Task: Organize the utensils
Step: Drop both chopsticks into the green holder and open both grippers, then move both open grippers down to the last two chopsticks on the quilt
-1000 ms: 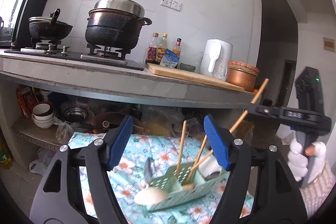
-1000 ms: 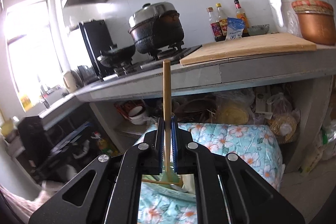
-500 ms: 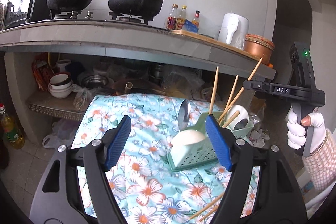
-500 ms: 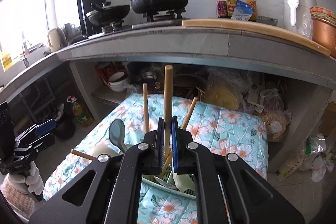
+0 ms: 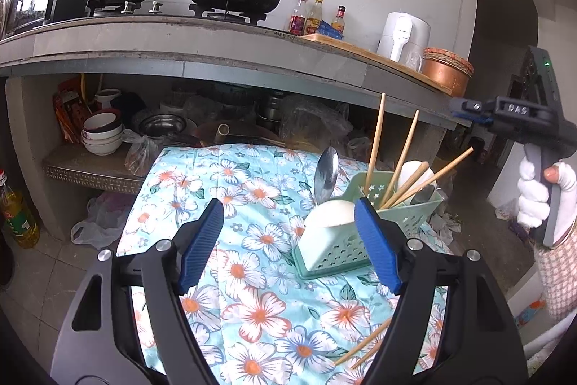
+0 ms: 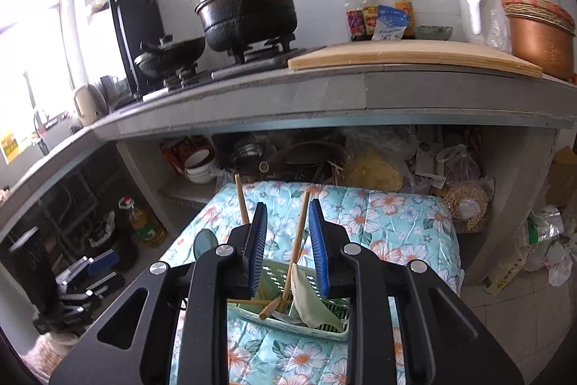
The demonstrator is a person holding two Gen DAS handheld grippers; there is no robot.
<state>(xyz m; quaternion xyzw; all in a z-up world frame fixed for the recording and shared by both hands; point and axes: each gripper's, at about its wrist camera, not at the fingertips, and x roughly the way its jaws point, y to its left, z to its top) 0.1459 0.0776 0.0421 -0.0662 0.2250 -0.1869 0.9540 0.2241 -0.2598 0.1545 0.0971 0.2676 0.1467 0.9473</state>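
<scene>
A green perforated utensil basket (image 5: 335, 257) stands on the flowered cloth (image 5: 234, 190). It holds several wooden chopsticks (image 5: 375, 139), a metal spoon (image 5: 326, 168) and a white spoon (image 5: 328, 215). My left gripper (image 5: 290, 242) is open and empty, just left of the basket and nearer to me. Two loose chopsticks (image 5: 364, 343) lie on the cloth at the lower right. My right gripper (image 6: 288, 240) hangs over the basket (image 6: 324, 322) with its jaws opening. A chopstick (image 6: 300, 230) stands free between the pads, its lower end in the basket.
Beyond the cloth, a concrete counter (image 5: 216, 60) with pots, bottles and a cutting board overhangs a cluttered shelf of bowls (image 5: 101, 136). An oil bottle (image 5: 18, 215) stands on the floor at the left. A gloved hand (image 5: 541, 193) holds the right gripper (image 5: 459, 107).
The right jaws have parted and let go of the chopstick, which now leans in the basket. The left gripper has come down towards the cloth and stayed open.
</scene>
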